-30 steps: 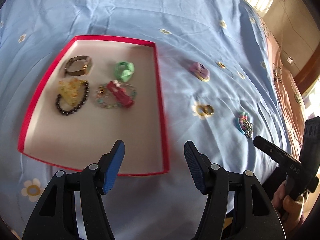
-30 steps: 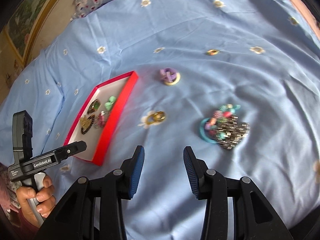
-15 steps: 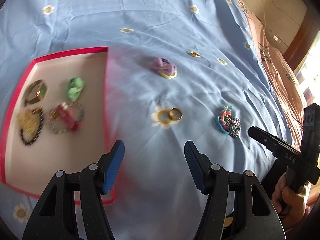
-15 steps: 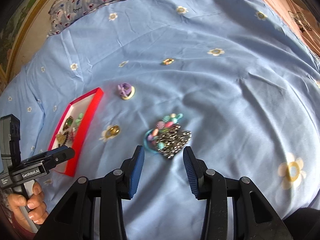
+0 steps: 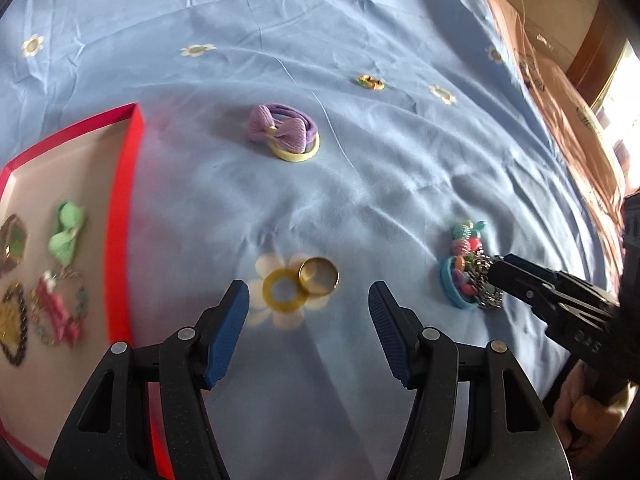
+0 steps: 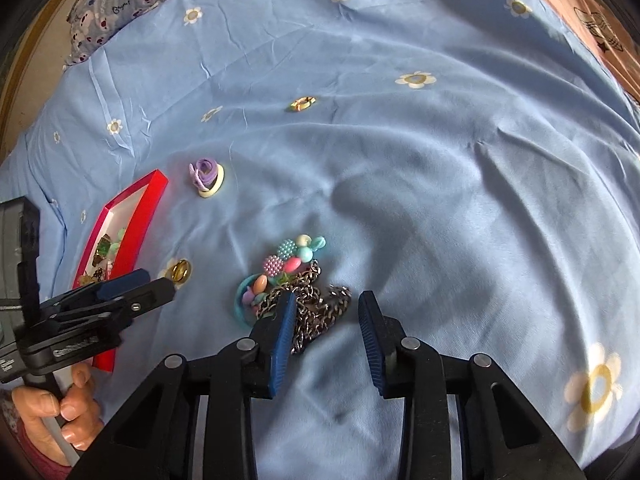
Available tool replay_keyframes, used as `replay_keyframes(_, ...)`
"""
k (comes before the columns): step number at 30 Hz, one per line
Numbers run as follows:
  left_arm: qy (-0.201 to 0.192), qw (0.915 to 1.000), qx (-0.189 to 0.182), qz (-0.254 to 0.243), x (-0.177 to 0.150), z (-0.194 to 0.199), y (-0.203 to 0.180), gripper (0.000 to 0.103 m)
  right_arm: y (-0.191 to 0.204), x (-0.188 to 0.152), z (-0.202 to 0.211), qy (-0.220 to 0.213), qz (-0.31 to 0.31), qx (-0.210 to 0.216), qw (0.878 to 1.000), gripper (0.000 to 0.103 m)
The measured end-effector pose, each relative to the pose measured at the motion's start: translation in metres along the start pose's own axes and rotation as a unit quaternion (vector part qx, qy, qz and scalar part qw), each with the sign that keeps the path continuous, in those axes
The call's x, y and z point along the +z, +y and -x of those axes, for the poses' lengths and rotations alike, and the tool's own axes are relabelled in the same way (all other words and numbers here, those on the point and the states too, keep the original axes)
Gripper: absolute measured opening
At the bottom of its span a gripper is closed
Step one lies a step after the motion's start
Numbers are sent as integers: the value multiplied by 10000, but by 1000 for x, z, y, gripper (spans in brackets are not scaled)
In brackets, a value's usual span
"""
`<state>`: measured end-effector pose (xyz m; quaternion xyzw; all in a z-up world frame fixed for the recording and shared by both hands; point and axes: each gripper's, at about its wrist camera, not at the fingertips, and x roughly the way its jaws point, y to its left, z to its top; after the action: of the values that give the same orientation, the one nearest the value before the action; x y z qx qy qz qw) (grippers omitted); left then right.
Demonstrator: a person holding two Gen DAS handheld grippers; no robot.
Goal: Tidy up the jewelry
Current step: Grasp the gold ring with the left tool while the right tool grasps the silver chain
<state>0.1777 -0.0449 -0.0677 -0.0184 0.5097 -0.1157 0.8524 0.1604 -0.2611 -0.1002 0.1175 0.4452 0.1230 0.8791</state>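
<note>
Fingers of the left gripper (image 5: 308, 322) are wide apart, with the small gold ring (image 5: 319, 275) lying just past them, mid-frame on the bed (image 5: 400, 152). It looks hard, light and slippery; pinch across its rim. The right gripper (image 6: 326, 330) is open too, at the floppy chain (image 6: 316, 312).

The bedspread (image 5: 400, 184) is viewed closely from both wrists, facing forward; the gold ring (image 5: 319, 275) (image 6: 180, 270) and the red tray (image 5: 120, 216) (image 6: 136, 216) are shared.

We see a light-blue bedsheet (image 5: 360, 184) dotted with white-and-yellow daisies, and on it a red-rimmed tray (image 5: 120, 216) with a cream floor, just beside which lie a lilac bow hair tie (image 5: 280, 128) and a gold ring (image 5: 319, 275).
</note>
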Motion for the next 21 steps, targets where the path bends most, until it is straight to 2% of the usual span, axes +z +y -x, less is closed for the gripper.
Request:
replay_keyframes(2, 21, 10000, 36, -43, 1, -6, -1, 61, 3, 0, -3, -10, 81, 9, 10000, 31)
replay_keyframes(3, 11, 10000, 51, -84, 2, -9, -2, 60, 5, 0, -4, -9, 126, 28, 9999, 24)
replay_keyframes(4, -5, 9999, 59, -115, 3, -10, -3, 51, 7, -1, -5, 3, 171, 67, 9998, 21)
replay_keyframes(5, -12, 9999, 57, -150, 3, -11, -4, 39, 9, -1, -7, 10, 216, 100, 9997, 16)
replay_keyframes(6, -10, 9998, 45, -185, 4, -12, -5, 33, 11, 0, -8, 8, 268, 98, 9996, 14)
replay_keyframes(7, -6, 9998, 30, -195, 5, -12, -4, 22, 14, 0, -8, -2, 353, 71, 9994, 13)
replay_keyframes(9, 8, 9998, -48, -190, 6, -12, -2, 21, 18, 0, -9, 16, 397, 167, 9991, 7)
replay_keyframes(14, -41, 9998, -139, -124, 4, -3, 3, 21, 33, 1, -9, 0, 553, 292, 9980, 6)
replay_keyframes(21, -307, 9993, -227, 58, -6, 33, 17, 21, 58, 5, -5, -19, 691, 647, 9955, 5)
